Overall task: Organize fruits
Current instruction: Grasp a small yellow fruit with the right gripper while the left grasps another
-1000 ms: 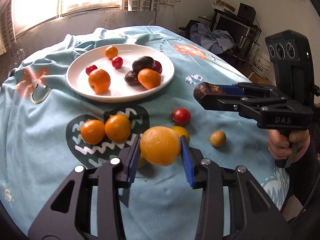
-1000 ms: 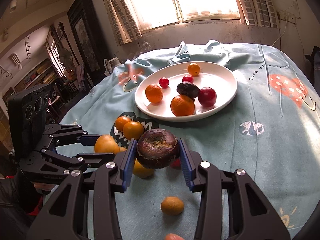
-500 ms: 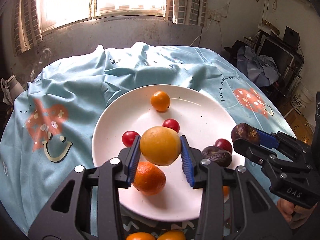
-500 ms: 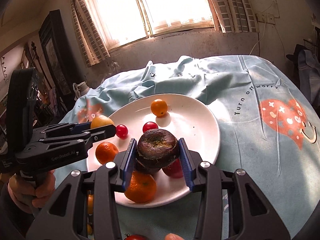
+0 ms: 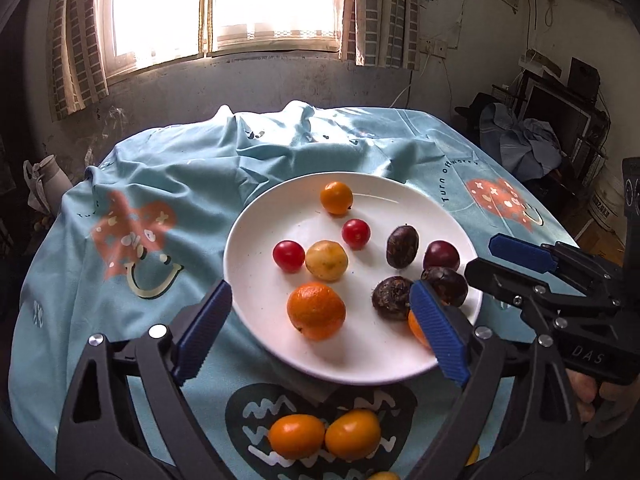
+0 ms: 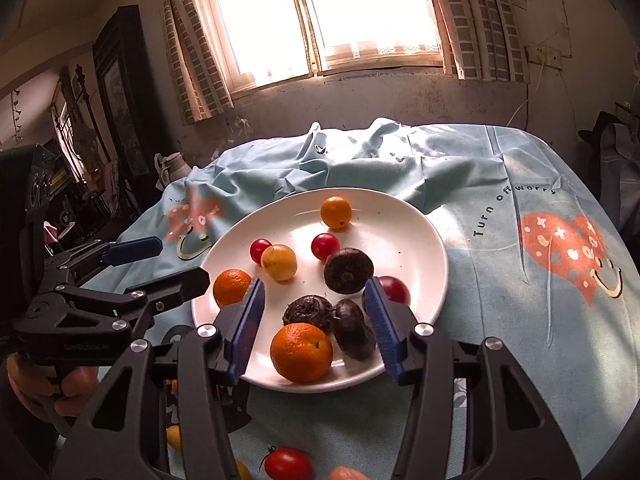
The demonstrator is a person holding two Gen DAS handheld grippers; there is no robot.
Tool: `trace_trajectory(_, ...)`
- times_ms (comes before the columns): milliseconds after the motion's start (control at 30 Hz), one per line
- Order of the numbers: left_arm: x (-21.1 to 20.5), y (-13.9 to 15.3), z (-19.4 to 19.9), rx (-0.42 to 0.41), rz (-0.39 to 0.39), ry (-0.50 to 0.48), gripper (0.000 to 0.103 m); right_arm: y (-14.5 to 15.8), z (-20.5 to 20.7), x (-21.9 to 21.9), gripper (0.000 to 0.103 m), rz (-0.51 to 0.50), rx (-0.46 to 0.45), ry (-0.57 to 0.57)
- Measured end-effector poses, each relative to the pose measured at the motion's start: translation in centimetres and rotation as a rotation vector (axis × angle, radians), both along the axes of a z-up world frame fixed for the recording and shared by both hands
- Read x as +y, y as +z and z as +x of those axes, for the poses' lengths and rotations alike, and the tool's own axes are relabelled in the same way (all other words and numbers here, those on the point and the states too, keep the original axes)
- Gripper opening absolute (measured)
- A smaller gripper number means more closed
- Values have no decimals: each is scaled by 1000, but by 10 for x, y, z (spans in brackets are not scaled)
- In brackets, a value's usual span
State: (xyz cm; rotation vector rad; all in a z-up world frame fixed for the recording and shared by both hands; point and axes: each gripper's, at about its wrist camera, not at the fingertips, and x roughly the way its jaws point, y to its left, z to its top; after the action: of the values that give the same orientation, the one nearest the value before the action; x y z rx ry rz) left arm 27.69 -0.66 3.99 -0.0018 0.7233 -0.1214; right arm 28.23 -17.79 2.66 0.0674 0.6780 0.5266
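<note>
A white plate on the blue tablecloth holds several fruits. The yellow-orange fruit lies by a red cherry tomato. The dark passion fruit lies near two other dark ones. My left gripper is open and empty over the plate's near edge, an orange between its fingers. My right gripper is open and empty above the plate's near side; it also shows in the left wrist view.
Two oranges lie on the cloth in front of the plate. A red tomato and small yellow fruits lie near the table's front. Bunched cloth rises behind the plate. Furniture stands at the right.
Both grippers opened and let go of their fruits onto the plate: the left its yellow-orange fruit, the right its dark passion fruit. Both have drawn back a little.
</note>
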Motion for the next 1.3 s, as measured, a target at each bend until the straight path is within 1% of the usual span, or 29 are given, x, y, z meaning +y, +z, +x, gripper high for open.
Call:
trace_trajectory(67,7,-1,-20,-13,-4,8,99,2,-12,1,57,-13,-13,11)
trace_trajectory(100,11,-2,-30,-14,-14,10,99,3,-18,1,62,-20,-20,15)
trace_trajectory(133,15,-4,-38,-13,-28,10,99,4,-25,0,63,-24,-24,23)
trace_trajectory(233,26,-10,-60,-21,-59,12,99,4,-47,-4,65,-45,-33,51)
trace_trajectory(300,32,-20,-71,-18,-67,26,99,-1,-63,-10,65,-62,-30,73)
trace_trajectory(367,38,-31,-75,27,-68,46,99,-10,-77,-14,66,-91,-4,101)
trace_trajectory(400,41,-34,-77,42,-77,48,99,-15,-84,-12,66,-123,16,113)
trace_trajectory(467,44,-37,-81,53,-93,54,99,-25,-95,-9,66,-186,40,132)
trace_trajectory(533,45,-39,-86,56,-94,50,99,-35,-105,-6,66,-220,67,167)
trace_trajectory(600,45,-39,-91,49,-84,46,99,-43,-110,-4,66,-227,104,197)
trace_trajectory(733,43,-41,-96,46,-57,51,99,-53,-117,-4,66,-256,143,215)
trace_trajectory(800,43,-41,-98,43,-60,44,99,-58,-118,-5,66,-272,167,215)
trace_trajectory(867,43,-41,-98,47,-60,40,99,-63,-118,-6,63,-287,187,215)
trace_trajectory(900,43,-42,-98,50,-57,39,99,-64,-118,-6,60,-291,189,215)
trace_trajectory(967,42,-43,-98,55,-55,37,99,-65,-118,-7,58,-297,195,214)
trace_trajectory(1033,42,-44,-98,54,-55,38,99,-66,-119,-8,53,-306,199,210)
trace_trajectory(1300,46,-48,-98,67,-50,48,99,-66,-126,-10,44,-337,181,202)
